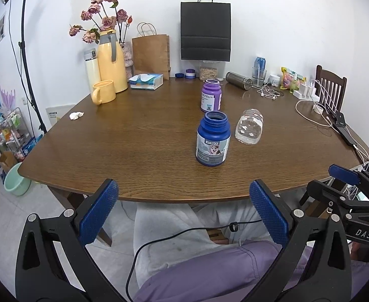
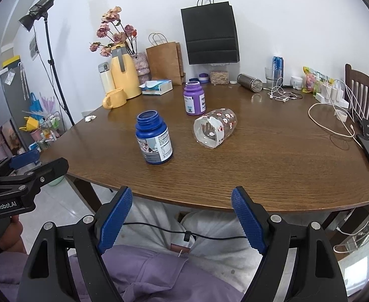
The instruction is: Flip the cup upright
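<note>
A clear glass cup (image 1: 249, 130) (image 2: 215, 128) with small red-and-white prints lies on its side on the brown table (image 1: 134, 151) (image 2: 272, 166), its mouth toward me. My left gripper (image 1: 184, 211) hangs open in front of the table's near edge, with nothing between its blue pads. My right gripper (image 2: 181, 220) is open too, also short of the table edge, and the cup lies well ahead of it. Each gripper shows at the edge of the other's view: the right gripper (image 1: 345, 176) and the left gripper (image 2: 25, 161).
An open blue bottle (image 1: 212, 139) (image 2: 154, 138) stands left of the cup; an open purple bottle (image 1: 211, 96) (image 2: 194, 98) stands behind it. A yellow mug (image 1: 103, 91), flask, tissue box, paper bags, cables (image 2: 335, 125) and a phone line the table's back and right. A person's lap is below.
</note>
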A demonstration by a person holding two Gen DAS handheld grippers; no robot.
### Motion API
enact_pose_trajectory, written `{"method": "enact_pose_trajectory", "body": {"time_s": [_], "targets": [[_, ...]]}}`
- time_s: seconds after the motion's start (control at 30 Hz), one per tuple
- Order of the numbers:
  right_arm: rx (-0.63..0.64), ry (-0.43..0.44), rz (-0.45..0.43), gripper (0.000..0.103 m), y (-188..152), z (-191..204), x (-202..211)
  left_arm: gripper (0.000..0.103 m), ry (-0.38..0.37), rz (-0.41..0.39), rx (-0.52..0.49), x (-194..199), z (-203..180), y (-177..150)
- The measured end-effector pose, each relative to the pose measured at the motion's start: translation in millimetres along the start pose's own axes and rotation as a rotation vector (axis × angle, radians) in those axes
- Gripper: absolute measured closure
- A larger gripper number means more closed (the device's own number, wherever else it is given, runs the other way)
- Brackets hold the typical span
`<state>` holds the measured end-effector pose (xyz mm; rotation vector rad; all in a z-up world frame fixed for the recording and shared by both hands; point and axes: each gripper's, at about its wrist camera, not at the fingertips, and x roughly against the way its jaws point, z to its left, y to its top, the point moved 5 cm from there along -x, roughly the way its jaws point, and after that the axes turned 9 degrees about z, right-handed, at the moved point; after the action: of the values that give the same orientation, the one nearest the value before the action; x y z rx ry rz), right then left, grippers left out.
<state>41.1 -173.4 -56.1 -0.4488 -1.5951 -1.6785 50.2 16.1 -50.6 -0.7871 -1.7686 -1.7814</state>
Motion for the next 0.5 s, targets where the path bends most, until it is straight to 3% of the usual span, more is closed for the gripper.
{"method": "enact_pose_trajectory", "body": {"time_s": [0.5], "targets": [[0.0, -0.004, -0.005, 0.018, 1.0, -0.4, -0.4, 0.0, 0.007, -0.003, 0.002, 0.3, 0.6, 0.6]]}}
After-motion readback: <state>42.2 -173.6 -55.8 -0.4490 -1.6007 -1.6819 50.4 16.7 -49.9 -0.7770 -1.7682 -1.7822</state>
